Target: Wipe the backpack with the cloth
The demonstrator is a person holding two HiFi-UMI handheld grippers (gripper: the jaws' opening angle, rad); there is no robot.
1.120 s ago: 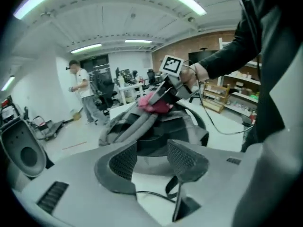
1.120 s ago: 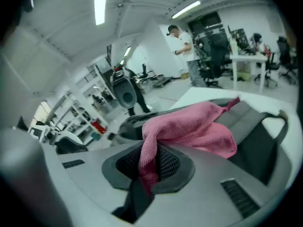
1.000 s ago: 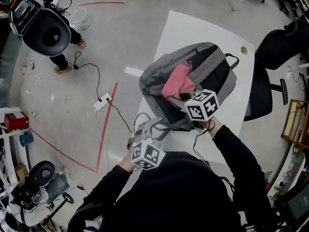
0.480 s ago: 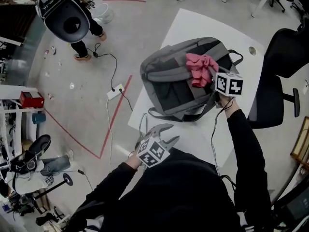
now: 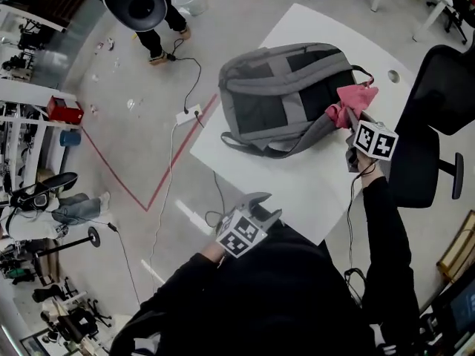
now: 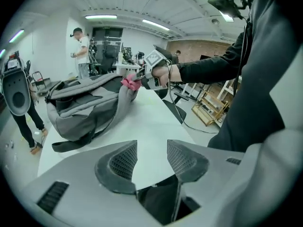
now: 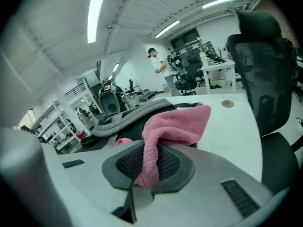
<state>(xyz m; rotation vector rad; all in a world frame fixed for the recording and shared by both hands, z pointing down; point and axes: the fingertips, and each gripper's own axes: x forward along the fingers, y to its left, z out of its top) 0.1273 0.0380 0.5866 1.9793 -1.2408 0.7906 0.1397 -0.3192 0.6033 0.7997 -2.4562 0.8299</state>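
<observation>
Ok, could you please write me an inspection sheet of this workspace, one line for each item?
Surface: white table, bare near the person.
Job's things: grey backpack lying flat on the table; pink cloth at its right end in the head view.
Clutter: nothing seen.
Grippers: right gripper fingers shut on the cloth; left gripper open, empty, by the table's near edge.
Cables: floor cable to a power strip; gripper cable hanging from the right gripper.
Surroundings: black office chair; standing person; red floor tape.
</observation>
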